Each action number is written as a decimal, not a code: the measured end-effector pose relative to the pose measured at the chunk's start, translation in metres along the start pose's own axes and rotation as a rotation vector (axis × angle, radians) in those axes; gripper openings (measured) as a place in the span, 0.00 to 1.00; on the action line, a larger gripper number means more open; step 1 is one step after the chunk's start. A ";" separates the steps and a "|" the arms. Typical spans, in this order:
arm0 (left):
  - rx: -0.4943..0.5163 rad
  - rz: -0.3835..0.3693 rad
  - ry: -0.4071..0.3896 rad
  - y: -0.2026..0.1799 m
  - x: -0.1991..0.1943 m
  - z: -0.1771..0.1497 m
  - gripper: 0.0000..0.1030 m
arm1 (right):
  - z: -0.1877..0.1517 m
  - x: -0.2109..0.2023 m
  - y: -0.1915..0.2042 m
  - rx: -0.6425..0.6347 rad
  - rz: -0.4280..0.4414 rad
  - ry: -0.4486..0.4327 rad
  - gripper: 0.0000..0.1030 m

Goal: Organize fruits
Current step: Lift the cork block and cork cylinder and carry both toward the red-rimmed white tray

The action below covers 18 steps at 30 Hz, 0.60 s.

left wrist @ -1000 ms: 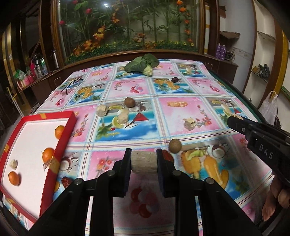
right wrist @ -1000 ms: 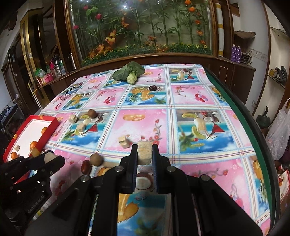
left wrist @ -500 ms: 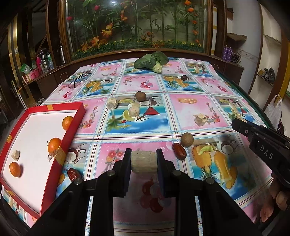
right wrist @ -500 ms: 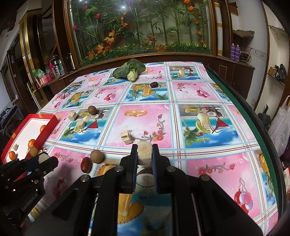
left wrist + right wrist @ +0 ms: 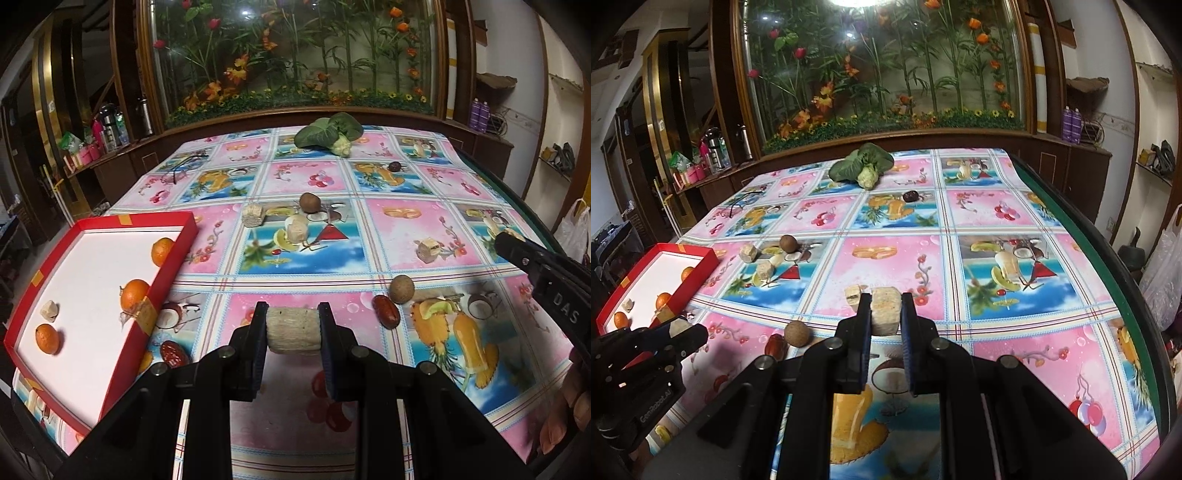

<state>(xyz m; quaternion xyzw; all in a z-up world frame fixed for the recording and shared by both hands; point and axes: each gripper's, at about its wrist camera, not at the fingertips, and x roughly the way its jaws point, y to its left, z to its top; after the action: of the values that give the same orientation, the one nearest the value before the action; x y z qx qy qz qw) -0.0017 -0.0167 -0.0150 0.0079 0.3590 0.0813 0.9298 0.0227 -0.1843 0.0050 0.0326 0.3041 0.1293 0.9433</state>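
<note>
in red tray (image 5: 168,266) at 9 o'clock: 3 oranges (image 5: 135,294) + 1 pale chunk | left gripper (image 5: 293,328) clamped on pale cylinder piece (image 5: 293,331), right gripper (image 5: 884,314) clamped on pale block (image 5: 884,310), both above cloth | left on table (image 5: 461,369): 2 red dates (image 5: 386,316), brown round fruits (image 5: 401,289), several chunks, 12–2 o'clock | approx. a third done

Back wall: a wide glass case (image 5: 886,70) in a dark wooden frame, filled with bamboo stems and orange and red flowers.
Light: bright lamp glare at the top of the glass.
Left side: a low wooden ledge (image 5: 99,158) bearing flasks and pink containers.
Right side: white wall (image 5: 1148,122) with shelves; purple bottles (image 5: 1073,125) on a cabinet.
Surface: covered by a pink and blue fruit-print cloth (image 5: 997,218).
</note>
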 end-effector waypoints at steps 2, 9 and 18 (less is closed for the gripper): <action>-0.010 0.012 -0.007 0.001 0.000 0.001 0.24 | 0.000 -0.003 0.001 -0.005 0.007 -0.012 0.16; -0.055 0.062 -0.037 0.009 -0.004 0.008 0.24 | -0.001 -0.008 0.004 -0.019 0.033 -0.041 0.16; -0.068 0.073 -0.057 0.013 -0.003 0.011 0.24 | -0.003 -0.009 0.006 -0.030 0.026 -0.050 0.16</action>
<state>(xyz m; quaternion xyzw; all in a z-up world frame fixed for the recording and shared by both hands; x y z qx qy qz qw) 0.0014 -0.0043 -0.0039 -0.0085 0.3290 0.1270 0.9357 0.0130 -0.1804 0.0087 0.0256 0.2781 0.1452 0.9492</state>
